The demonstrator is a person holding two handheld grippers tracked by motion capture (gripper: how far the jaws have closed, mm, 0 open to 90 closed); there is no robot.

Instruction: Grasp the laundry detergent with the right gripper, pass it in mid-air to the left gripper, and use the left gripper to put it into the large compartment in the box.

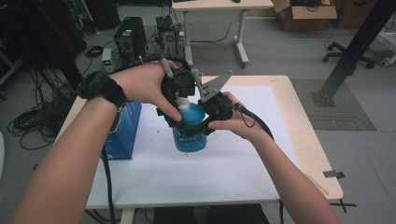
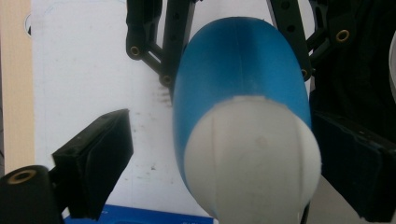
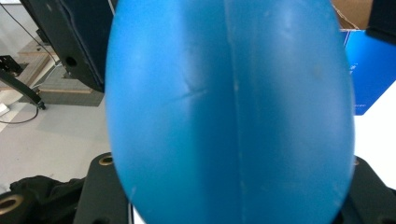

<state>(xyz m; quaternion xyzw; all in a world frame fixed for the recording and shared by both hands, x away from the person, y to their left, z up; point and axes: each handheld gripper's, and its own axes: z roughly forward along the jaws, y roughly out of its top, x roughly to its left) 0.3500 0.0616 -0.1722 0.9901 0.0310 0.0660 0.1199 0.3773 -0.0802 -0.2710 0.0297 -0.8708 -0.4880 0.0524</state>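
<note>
bottle [image 1: 189,133] held above mid-table, body clamped in right gripper [image 1: 212,109]; left gripper [image 1: 175,100] spread around the white cap [image 2: 252,158], not yet pinching; risk: smooth rounded body may slip or twist if left closes off-centre on cap.

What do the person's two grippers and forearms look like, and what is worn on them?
Both grippers, left gripper and right gripper, are black, with perforated black linkage bars and brass-coloured pivots. A grey three-cornered plate with small holes tops the right one. Black cables trail from each. The forearms are bare; a black wristwatch sits on the left wrist.
</note>
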